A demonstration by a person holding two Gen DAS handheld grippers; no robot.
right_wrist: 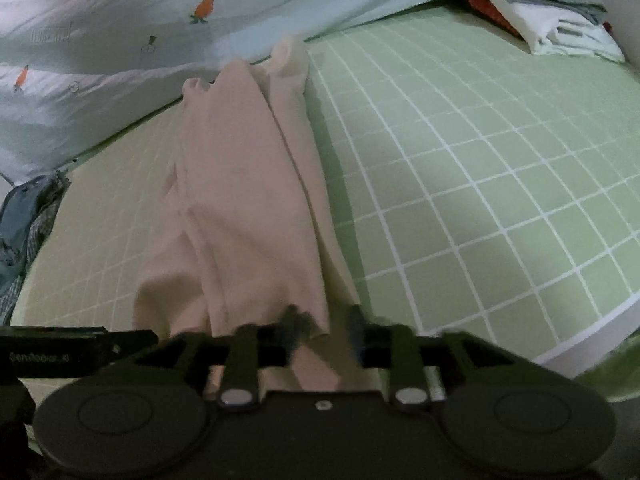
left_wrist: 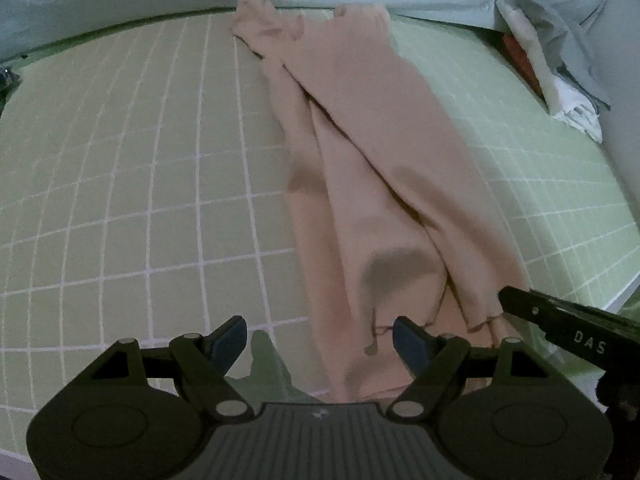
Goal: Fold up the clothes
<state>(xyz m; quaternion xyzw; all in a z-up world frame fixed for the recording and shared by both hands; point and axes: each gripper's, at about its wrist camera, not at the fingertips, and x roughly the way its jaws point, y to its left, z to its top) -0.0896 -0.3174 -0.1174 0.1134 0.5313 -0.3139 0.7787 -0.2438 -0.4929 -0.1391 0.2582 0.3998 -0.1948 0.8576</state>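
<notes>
A long pale pink garment [left_wrist: 360, 152] lies lengthwise on the green checked sheet [left_wrist: 140, 180], its far end bunched near the quilt. My left gripper [left_wrist: 320, 340] is open, its jaws wide apart, with the garment's near end partly between the blue pads [left_wrist: 408, 340]. The right gripper's finger [left_wrist: 560, 320] reaches in from the right, touching the garment's near edge. In the right wrist view the garment [right_wrist: 240, 184] runs away from me, and my right gripper [right_wrist: 324, 332] has its blurred jaws partly closed around the near hem; the grip is unclear.
A pale quilt with carrot prints [right_wrist: 120, 28] lies along the far side. A stack of folded clothes [right_wrist: 560, 20], also in the left wrist view [left_wrist: 552, 64], sits at the far right corner. Grey clothes [right_wrist: 24, 220] lie at the left edge. The mattress edge [right_wrist: 592, 332] is near right.
</notes>
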